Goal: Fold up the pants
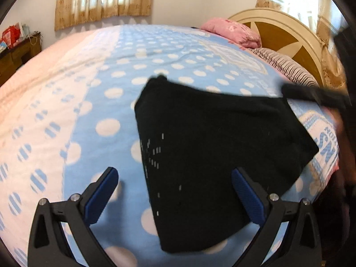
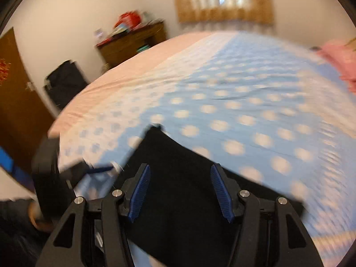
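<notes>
Both tools, left point(image 1: 174, 197) and right point(image 2: 180, 192), hover spread wide above the folded black pants point(image 1: 213, 151).

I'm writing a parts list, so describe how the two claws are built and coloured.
The left claw and the right claw look alike: matte black angular arms with triangular cut-outs, round silver screw heads at the joints, and ribbed blue pads lining the inner faces. No cables or lettering show.

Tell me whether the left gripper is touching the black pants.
Cannot tell. In the left wrist view the left gripper is wide open above the black pants; one finger overlaps the fabric, but no contact or gap shows plainly.
</notes>
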The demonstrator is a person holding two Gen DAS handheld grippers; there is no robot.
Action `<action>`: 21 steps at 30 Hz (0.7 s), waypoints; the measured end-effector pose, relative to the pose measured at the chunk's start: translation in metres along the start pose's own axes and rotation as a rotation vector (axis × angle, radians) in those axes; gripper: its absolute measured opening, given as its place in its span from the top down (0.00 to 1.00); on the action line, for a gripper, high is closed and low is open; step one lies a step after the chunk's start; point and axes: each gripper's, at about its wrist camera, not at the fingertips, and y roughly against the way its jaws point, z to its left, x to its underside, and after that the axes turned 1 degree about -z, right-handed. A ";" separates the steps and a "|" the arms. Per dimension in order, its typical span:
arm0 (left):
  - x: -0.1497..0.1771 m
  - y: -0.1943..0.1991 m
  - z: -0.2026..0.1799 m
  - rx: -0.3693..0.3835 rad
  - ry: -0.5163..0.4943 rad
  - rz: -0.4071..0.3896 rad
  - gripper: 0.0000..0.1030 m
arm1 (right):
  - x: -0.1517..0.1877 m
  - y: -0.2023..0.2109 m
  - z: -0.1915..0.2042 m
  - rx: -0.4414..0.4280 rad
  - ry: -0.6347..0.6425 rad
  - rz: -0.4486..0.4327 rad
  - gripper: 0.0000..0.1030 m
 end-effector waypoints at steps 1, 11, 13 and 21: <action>0.004 0.000 0.001 -0.001 -0.003 0.001 0.00 | -0.014 -0.015 0.003 -0.029 -0.004 0.010 0.43; 0.017 -0.004 -0.002 0.017 -0.037 -0.009 0.00 | -0.042 -0.136 0.024 -0.089 0.007 0.310 0.81; 0.018 -0.004 -0.004 0.012 -0.046 -0.017 0.00 | -0.040 -0.146 0.014 -0.041 -0.013 0.285 0.84; 0.022 0.009 -0.001 0.039 -0.023 -0.021 0.00 | -0.038 -0.105 0.009 -0.024 -0.024 0.135 0.56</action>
